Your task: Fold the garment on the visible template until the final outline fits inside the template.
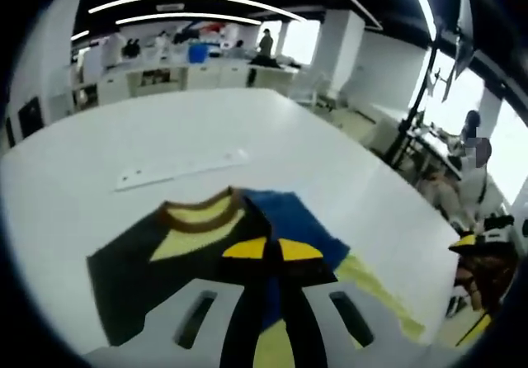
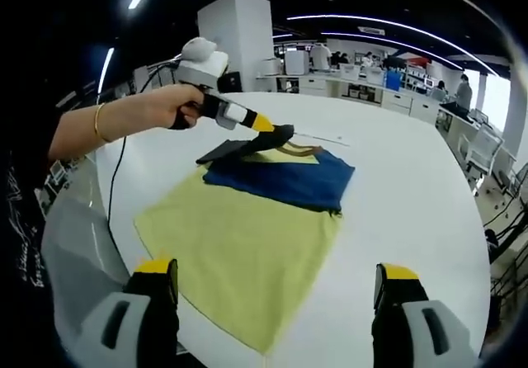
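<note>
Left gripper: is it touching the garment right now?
Touching. In the right gripper view the left gripper has its tip down on the garment near the collar; the left gripper view shows its jaws closed on the fabric.

Open-plan lab or office: white worktables [image 1: 272, 162], background counters [image 2: 375, 94], ceiling strip lights [image 1: 190, 3], seated person [image 1: 470, 166].

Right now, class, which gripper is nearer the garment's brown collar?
Left. The left gripper is on the garment beside the brown collar; the right gripper hangs open over the far yellow hem.
</note>
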A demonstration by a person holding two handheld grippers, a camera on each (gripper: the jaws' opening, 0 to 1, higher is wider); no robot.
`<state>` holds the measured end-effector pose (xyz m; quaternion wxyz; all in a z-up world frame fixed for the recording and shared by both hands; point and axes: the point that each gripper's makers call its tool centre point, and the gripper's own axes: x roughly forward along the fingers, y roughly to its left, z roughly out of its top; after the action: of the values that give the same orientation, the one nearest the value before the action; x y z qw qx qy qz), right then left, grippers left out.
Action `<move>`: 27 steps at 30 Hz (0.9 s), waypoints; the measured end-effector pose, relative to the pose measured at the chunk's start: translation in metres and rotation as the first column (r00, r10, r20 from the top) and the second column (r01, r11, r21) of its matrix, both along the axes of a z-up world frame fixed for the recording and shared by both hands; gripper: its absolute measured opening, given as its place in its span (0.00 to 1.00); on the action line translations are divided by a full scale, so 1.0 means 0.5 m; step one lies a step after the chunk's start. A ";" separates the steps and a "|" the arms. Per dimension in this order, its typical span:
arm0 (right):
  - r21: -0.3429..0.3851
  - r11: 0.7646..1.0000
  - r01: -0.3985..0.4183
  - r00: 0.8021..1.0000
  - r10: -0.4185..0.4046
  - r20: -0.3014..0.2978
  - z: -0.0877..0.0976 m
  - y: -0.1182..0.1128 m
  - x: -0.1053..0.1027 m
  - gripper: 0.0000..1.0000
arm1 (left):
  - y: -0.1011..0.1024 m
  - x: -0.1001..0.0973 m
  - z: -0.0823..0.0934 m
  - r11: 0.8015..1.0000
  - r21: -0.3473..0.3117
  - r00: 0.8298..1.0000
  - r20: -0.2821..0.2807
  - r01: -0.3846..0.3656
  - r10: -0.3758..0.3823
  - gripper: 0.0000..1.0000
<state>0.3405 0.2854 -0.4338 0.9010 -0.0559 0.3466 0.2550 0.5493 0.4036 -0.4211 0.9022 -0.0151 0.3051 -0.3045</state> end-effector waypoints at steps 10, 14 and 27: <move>-0.008 1.000 0.019 1.000 -0.020 -0.010 -0.005 -0.015 -0.005 1.00 | -0.059 -0.018 0.005 0.998 -0.027 0.998 0.010 0.065 -0.065 0.01; -0.006 1.000 0.023 1.000 -0.023 -0.012 -0.007 -0.014 -0.006 1.00 | -0.080 -0.033 0.007 0.994 -0.035 0.994 0.022 0.106 -0.105 0.01; -0.002 1.000 0.029 0.999 -0.029 -0.023 -0.016 -0.016 -0.011 1.00 | -0.136 -0.073 -0.019 0.980 -0.037 0.981 0.029 0.195 -0.194 0.01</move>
<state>0.3349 0.2774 -0.4418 0.9006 -0.0485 0.3577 0.2423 0.5129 0.3358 -0.4303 0.8714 0.0007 0.2876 -0.3974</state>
